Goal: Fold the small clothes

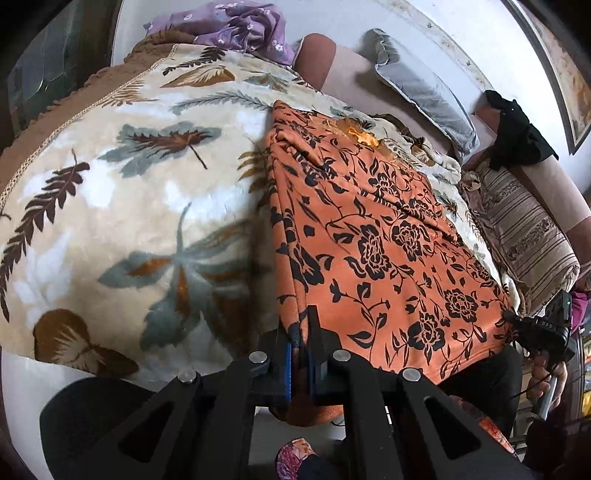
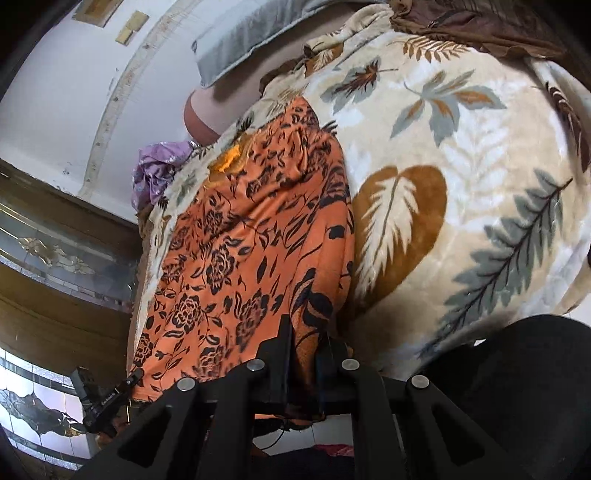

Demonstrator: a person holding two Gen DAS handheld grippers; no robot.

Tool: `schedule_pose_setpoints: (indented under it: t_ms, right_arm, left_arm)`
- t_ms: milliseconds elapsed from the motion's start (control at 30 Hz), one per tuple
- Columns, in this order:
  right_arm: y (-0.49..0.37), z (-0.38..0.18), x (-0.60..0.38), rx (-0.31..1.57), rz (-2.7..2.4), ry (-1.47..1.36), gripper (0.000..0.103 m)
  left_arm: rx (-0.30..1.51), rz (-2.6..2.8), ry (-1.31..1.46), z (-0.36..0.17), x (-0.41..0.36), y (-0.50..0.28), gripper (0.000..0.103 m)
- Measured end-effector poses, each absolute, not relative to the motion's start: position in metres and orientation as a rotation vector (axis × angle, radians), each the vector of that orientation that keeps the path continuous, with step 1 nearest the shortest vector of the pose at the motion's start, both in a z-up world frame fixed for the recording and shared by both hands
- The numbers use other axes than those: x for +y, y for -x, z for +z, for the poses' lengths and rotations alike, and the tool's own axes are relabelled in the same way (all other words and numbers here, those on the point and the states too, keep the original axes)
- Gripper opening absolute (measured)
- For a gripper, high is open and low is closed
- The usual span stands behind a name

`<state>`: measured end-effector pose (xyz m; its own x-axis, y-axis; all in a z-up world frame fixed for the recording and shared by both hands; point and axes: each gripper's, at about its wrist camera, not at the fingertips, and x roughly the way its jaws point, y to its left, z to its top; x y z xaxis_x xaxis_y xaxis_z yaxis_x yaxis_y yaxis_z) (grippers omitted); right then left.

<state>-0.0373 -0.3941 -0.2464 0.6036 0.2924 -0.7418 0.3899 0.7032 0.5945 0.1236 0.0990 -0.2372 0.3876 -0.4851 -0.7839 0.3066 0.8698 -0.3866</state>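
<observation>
Left gripper (image 1: 301,332) and right gripper (image 2: 304,341) each pinch a near corner of the orange floral garment (image 1: 376,240), spread over a leaf-patterned blanket (image 1: 129,192) by the white wall (image 1: 461,33).

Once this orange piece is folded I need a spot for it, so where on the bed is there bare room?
The leaf-print blanket lies bare beside the orange floral garment, out to its brown edge, and again on the garment's other side. It is crowded at the far end: purple cloth, grey pillow, striped cushion.

Leaf-print blanket (image 1: 110,206) covers bed; orange floral cloth (image 1: 369,229) lies on it.
</observation>
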Motion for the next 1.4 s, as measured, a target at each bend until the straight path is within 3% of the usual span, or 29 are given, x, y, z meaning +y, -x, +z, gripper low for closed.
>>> schedule_pose_setpoints:
  t_ms: [233,500,667,833,933,967,1000,1067,1133,1200,1267,1333,1400]
  right_arm:
    - [0.001,-0.196,-0.409,0.843,-0.006,-0.782,0.011]
    - [-0.126,-0.164,-0.456,0.745,-0.029,-0.769,0.011]
    - [-0.223,-0.193,-0.491,0.744,-0.119,-0.813,0.011]
    - [-0.288,-0.280,-0.527,0.843,-0.211,-0.974,0.014]
    - [-0.290,-0.317,-0.538,0.861,-0.225,-1.047,0.015]
    - [-0.283,-0.323,-0.541,0.825,-0.207,-1.083,0.017]
    - [-0.274,-0.323,-0.545,0.780,-0.199,-1.107,0.018]
    - [-0.260,-0.313,-0.549,0.726,-0.227,-1.097,0.020]
    - [-0.247,-0.294,-0.549,0.663,-0.258,-1.062,0.031]
    - [-0.234,-0.274,-0.540,0.621,-0.311,-0.998,0.082]
    - [-0.225,-0.250,-0.515,0.591,-0.310,-0.871,0.082]
    - [-0.241,-0.239,-0.469,0.706,-0.219,-0.721,0.080]
    - [-0.256,-0.240,-0.420,0.798,-0.147,-0.590,0.071]
  left_arm:
    - [0.945,-0.548,0.143,-0.179,0.094,-0.172,0.006]
    - [0.941,-0.522,0.101,-0.145,0.054,-0.311,0.006]
    - [0.999,-0.471,0.091,-0.170,0.007,-0.405,0.006]
    - [1.176,-0.347,0.136,-0.255,-0.023,-0.473,0.010]
    - [1.140,-0.313,0.189,-0.285,-0.016,-0.477,0.026]
    - [1.116,-0.294,0.201,-0.285,-0.011,-0.474,0.049]
    - [1.089,-0.259,0.216,-0.282,-0.003,-0.470,0.060]
    - [1.015,-0.259,0.297,-0.272,0.016,-0.459,0.060]
    - [0.926,-0.240,0.421,-0.255,0.045,-0.439,0.060]
    - [0.878,-0.195,0.484,-0.243,0.062,-0.418,0.061]
    - [0.840,-0.164,0.506,-0.233,0.069,-0.388,0.065]
    - [0.857,-0.142,0.442,-0.231,0.053,-0.363,0.066]
    - [0.863,-0.172,0.369,-0.235,0.024,-0.341,0.066]
